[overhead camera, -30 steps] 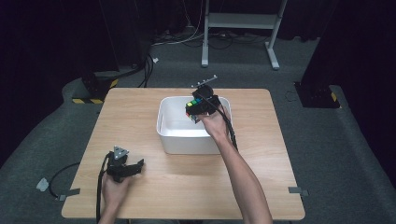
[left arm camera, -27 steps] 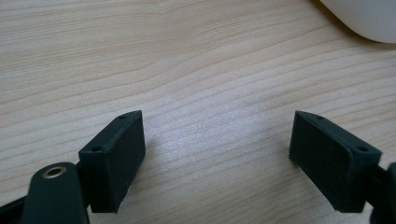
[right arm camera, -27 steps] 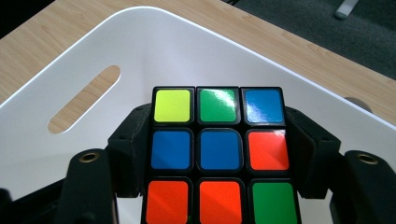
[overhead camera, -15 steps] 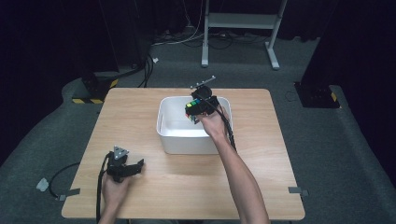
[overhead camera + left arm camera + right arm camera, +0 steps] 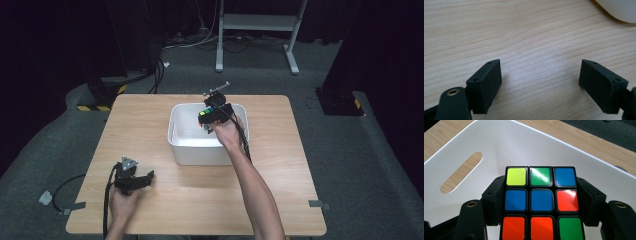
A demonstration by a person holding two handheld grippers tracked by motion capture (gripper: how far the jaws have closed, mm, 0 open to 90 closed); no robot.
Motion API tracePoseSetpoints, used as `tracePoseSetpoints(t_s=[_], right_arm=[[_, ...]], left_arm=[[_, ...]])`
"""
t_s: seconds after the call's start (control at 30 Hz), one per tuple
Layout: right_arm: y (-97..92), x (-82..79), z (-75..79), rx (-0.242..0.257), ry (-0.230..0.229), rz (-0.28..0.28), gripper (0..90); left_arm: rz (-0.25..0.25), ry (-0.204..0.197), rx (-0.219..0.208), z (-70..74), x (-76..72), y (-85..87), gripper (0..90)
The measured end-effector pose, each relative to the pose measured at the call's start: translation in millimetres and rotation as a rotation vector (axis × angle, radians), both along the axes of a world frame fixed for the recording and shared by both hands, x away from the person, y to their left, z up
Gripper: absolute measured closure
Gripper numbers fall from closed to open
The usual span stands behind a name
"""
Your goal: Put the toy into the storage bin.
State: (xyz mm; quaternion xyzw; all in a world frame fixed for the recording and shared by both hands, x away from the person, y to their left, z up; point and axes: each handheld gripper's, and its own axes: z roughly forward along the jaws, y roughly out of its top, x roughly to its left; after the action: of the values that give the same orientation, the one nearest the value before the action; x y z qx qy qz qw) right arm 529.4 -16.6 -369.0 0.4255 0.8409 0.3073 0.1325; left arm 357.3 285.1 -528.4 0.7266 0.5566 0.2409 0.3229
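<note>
Cube over bin: right tongs (image 5: 541,202) pinching a cube (image 5: 541,202); left tongs (image 5: 540,85) spread, idle.

Cube sits centre frame in the right gripper view, clamped at its side faces above the white bin (image 5: 186,150), upper middle of the high view. Left tongs rest low left on the counter (image 5: 300,170), holding nothing. Risks, as judged: glossy stickered faces may slip in the grip; a release from height could bounce the cube off the rim or tilt the bin.

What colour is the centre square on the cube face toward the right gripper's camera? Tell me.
Blue, on the cube clamped in the right gripper; the right gripper view shows it best.
</note>
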Motion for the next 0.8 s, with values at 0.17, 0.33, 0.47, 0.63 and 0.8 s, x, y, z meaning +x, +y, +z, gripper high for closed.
tracePoseSetpoints(t_s=[0.17, 0.33, 0.47, 0.63, 0.8], right_arm=[[1.7, -0.3, -1.2, -0.001, 0.003, -0.001, 33.9], [2.0, -2.0, -0.6, -0.004, -0.001, 0.007, 33.9], [1.1, -3.8, 0.5, 0.001, -0.004, 0.011, 33.9], [0.7, -5.9, 2.0, 0.000, -0.009, 0.018, 34.0], [-1.4, -9.3, 3.0, 0.003, -0.013, 0.023, 34.0]], left_arm=[[0.000, 0.000, 0.000, 0.0, 0.0, 0.0, 18.4], [-0.002, 0.002, 0.002, 0.1, 0.0, 0.2, 18.4], [0.000, 0.000, 0.000, 0.0, 0.0, 0.0, 18.4], [-0.002, 0.001, 0.002, 0.1, 0.0, 0.2, 18.4], [-0.002, 0.002, 0.003, 0.1, -0.1, 0.2, 18.4]])
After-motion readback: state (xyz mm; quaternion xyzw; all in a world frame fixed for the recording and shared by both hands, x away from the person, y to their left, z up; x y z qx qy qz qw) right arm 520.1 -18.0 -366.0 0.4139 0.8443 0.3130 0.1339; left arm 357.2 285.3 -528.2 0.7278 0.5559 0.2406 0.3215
